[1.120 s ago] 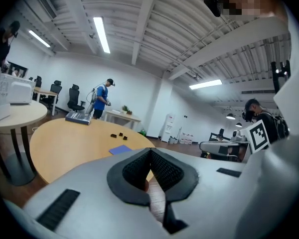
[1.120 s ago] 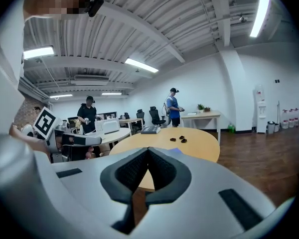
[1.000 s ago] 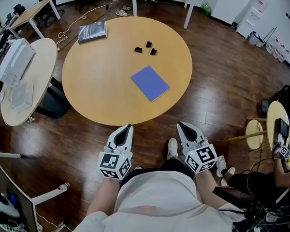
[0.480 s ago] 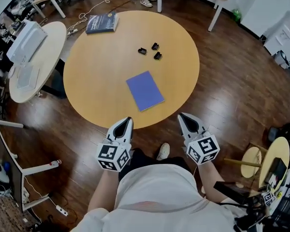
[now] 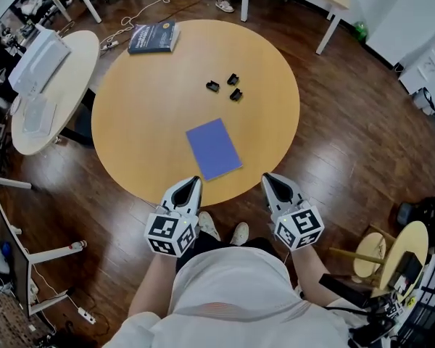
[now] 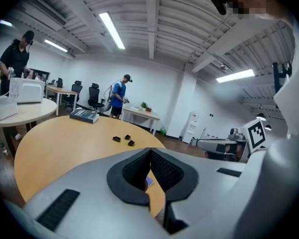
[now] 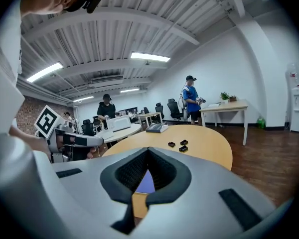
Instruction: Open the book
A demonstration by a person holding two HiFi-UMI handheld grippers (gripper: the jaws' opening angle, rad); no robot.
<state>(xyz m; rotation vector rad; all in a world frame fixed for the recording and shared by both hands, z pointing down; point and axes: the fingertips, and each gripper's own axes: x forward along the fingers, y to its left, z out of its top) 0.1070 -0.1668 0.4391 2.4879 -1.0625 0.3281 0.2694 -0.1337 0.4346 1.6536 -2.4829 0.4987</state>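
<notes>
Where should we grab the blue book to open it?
Likely the cover edge at the near right corner of the book, right gripper coming in low over the near rim of the table. It lies flat, closed, that corner nearest. Spine side can't be told.

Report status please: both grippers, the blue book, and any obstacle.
Left gripper and right gripper shut, empty, at the round table's near edge. Blue book closed, flat, untouched. Small black pieces lie beyond it; path clear.
</notes>
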